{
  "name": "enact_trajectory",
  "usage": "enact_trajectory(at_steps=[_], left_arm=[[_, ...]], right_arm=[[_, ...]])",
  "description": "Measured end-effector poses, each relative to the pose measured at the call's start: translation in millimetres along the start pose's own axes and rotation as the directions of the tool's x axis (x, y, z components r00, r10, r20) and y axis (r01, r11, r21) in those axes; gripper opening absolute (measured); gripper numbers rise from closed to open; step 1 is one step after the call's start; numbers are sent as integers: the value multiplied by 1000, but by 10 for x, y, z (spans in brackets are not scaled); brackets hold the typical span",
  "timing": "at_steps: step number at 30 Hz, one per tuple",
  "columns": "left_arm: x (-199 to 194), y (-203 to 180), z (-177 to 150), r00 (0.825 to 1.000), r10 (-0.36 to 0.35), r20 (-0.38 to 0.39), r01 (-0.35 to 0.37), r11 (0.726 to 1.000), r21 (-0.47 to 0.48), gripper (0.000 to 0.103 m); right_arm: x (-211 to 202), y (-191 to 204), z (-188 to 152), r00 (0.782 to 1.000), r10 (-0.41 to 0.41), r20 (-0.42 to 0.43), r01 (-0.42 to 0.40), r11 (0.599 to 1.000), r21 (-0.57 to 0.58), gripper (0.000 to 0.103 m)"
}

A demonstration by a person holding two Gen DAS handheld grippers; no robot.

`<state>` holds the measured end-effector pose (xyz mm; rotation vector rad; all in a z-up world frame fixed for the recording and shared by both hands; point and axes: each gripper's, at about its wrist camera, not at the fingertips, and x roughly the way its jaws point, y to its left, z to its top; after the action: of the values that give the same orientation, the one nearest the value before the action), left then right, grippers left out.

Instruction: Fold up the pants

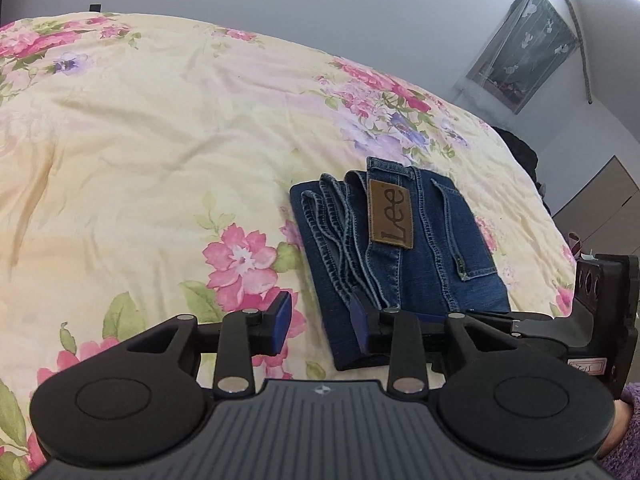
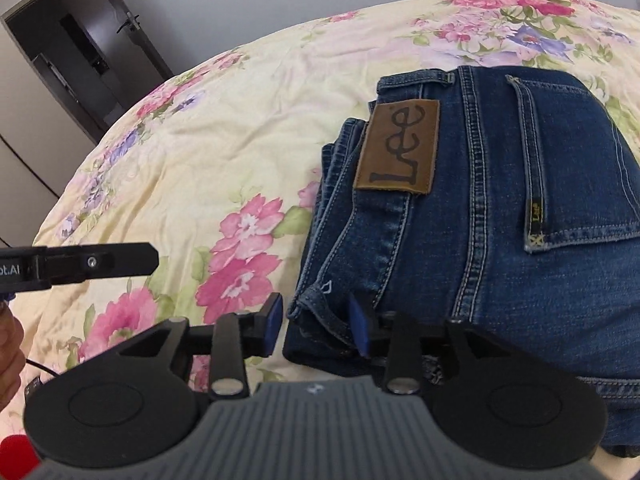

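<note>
Folded blue denim pants [image 1: 396, 236] on floral yellow bedspread [image 1: 140, 140]; left gripper [image 1: 320, 320] and right gripper [image 2: 316, 324] both spread wide, holding nothing.

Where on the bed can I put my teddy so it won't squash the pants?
Left of the folded jeans the flowery bedspread is bare, all the way to its far edge by the wall. It is crowded near the jeans' front edge, where both grippers hover, jaws open.

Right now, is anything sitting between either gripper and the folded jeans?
Nothing visible. The folded jeans lie directly ahead of the open right gripper, and the open left gripper also faces them across bare floral bedspread.
</note>
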<state>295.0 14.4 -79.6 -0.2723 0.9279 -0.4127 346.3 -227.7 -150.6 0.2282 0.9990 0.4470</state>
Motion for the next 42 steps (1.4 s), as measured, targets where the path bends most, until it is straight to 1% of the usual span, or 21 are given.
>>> enact_trajectory(at_steps=[1, 2, 3, 6, 9, 12, 13, 15, 17, 21, 25, 26, 28, 29, 30, 32, 33, 35, 36, 39, 42], left_arm=[[-11, -14, 21, 1000, -10, 6, 10, 1000, -6, 40], [-11, -36, 55, 1000, -21, 12, 21, 1000, -14, 40], [-6, -60, 90, 999, -38, 18, 38, 999, -19, 40], [72, -148, 218, 995, -97, 36, 98, 995, -35, 40], [255, -256, 348, 987, -150, 54, 153, 987, -56, 40], [521, -283, 489, 979, -198, 57, 204, 970, -129, 41], [623, -284, 532, 978, -200, 61, 207, 967, -147, 43], [839, -274, 619, 979, -192, 64, 201, 965, -169, 54], [1062, -258, 694, 980, -192, 55, 199, 964, -176, 57], [1445, -230, 790, 983, -184, 24, 185, 968, -172, 60], [1728, -231, 824, 990, -138, 2, 137, 982, -131, 62], [1774, -212, 815, 989, -150, 8, 150, 981, -124, 65], [1824, -193, 804, 986, -164, 20, 165, 980, -114, 66], [1826, -206, 808, 985, -169, 24, 170, 979, -112, 65], [1812, -232, 811, 985, -171, 29, 173, 980, -102, 53], [1740, -342, 814, 987, -150, 52, 153, 986, -63, 40], [1676, -420, 814, 989, -130, 72, 132, 991, -29, 27], [1459, -576, 812, 987, -111, 115, 105, 993, 59, 13], [1353, -635, 815, 986, -113, 125, 103, 991, 88, 10], [1009, -762, 778, 984, -94, 153, 68, 983, 168, 9], [983, -632, 752, 992, -42, 122, 22, 986, 165, 9]], right_arm=[[-55, 19, 13, 1000, 1, 4, -1, 1000, -12, 36], [-118, 22, 35, 1000, -6, 13, 7, 1000, -20, 40], [-203, 12, 70, 999, -27, 33, 28, 999, -29, 42], [-424, -114, 188, 989, -113, 92, 118, 991, -55, 43], [-574, -395, 297, 971, -200, 134, 208, 977, -53, 43], [-655, -760, 393, 955, -263, 134, 266, 964, -6, 42], [-672, -873, 416, 953, -271, 135, 273, 962, 6, 42], [-695, -1065, 449, 945, -294, 146, 297, 955, 2, 41], [-686, -1212, 482, 936, -315, 156, 322, 947, -19, 34], [-605, -1477, 531, 937, -306, 167, 316, 948, -32, 24], [-502, -1660, 532, 937, -301, 177, 312, 950, -35, 23], [-480, -1702, 527, 940, -291, 178, 300, 954, -25, 23], [-442, -1768, 504, 947, -271, 172, 276, 961, -4, 23], [-429, -1784, 491, 949, -266, 169, 269, 963, 2, 23], [-420, -1789, 480, 949, -264, 171, 267, 964, 2, 23], [-423, -1786, 470, 950, -258, 177, 262, 965, 0, 23], [-424, -1786, 468, 951, -254, 175, 258, 966, 3, 23], [-457, -1767, 452, 952, -250, 176, 252, 968, 6, 23], [-484, -1746, 443, 954, -242, 179, 245, 970, 6, 23], [-595, -1629, 410, 958, -211, 194, 219, 976, -21, 23], [-667, -1492, 372, 961, -192, 198, 208, 976, -66, 23]])
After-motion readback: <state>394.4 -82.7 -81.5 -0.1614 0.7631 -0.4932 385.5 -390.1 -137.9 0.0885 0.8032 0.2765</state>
